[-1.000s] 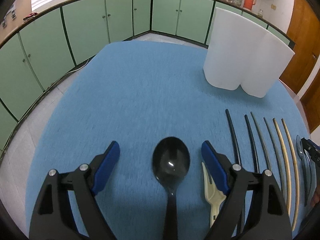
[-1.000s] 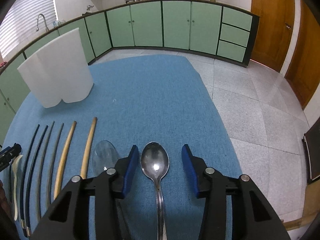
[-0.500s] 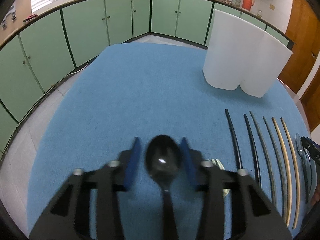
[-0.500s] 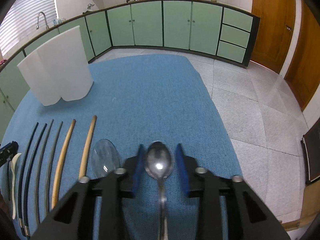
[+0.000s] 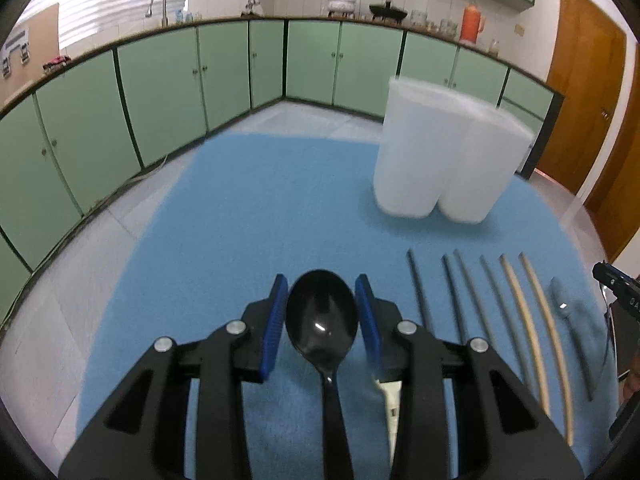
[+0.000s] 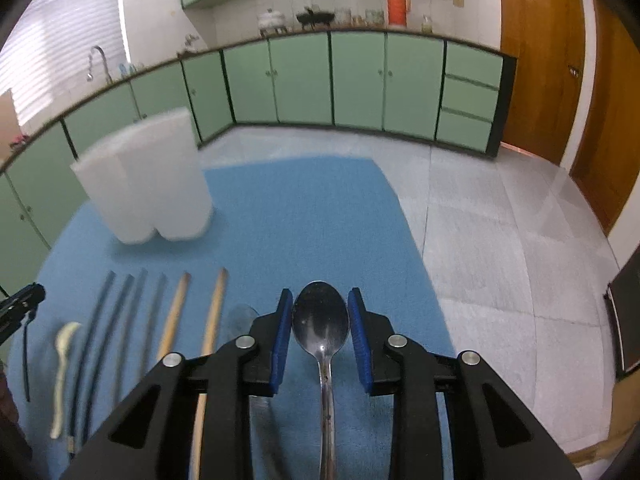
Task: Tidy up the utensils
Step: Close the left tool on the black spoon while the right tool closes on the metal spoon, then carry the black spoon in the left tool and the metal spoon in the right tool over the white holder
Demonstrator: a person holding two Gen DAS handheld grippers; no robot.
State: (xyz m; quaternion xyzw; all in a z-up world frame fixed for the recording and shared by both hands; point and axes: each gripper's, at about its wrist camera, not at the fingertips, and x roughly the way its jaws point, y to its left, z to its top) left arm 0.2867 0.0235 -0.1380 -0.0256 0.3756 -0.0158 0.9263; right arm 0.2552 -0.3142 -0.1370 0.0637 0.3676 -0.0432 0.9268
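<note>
In the left wrist view my left gripper [image 5: 321, 292] is shut on a black plastic spoon [image 5: 322, 322], its blue pads pressing the bowl's sides, lifted above the blue mat [image 5: 248, 208]. In the right wrist view my right gripper [image 6: 320, 304] is shut on a metal spoon [image 6: 321, 324], also raised off the mat [image 6: 304, 216]. A white two-lobed utensil holder [image 5: 444, 156] [image 6: 148, 184] stands upright further back. Several dark and wooden chopsticks [image 5: 532, 320] [image 6: 176, 312] lie in a row, with a clear spoon [image 5: 564, 312] [image 6: 238, 318] and a cream spoon [image 6: 62, 360] beside them.
The blue mat ends at a grey tiled floor [image 6: 500, 240] to the right and to the left [image 5: 52, 308]. Green cabinets [image 5: 160, 92] line the back walls. A wooden door [image 6: 540, 60] stands at the right. The other gripper's black tip [image 5: 616, 284] [image 6: 20, 304] shows at each frame's edge.
Both grippers went from open around their spoons to shut on the bowls. Both then rose with the spoons, so the mat dropped away and the holder shifted down in view.
</note>
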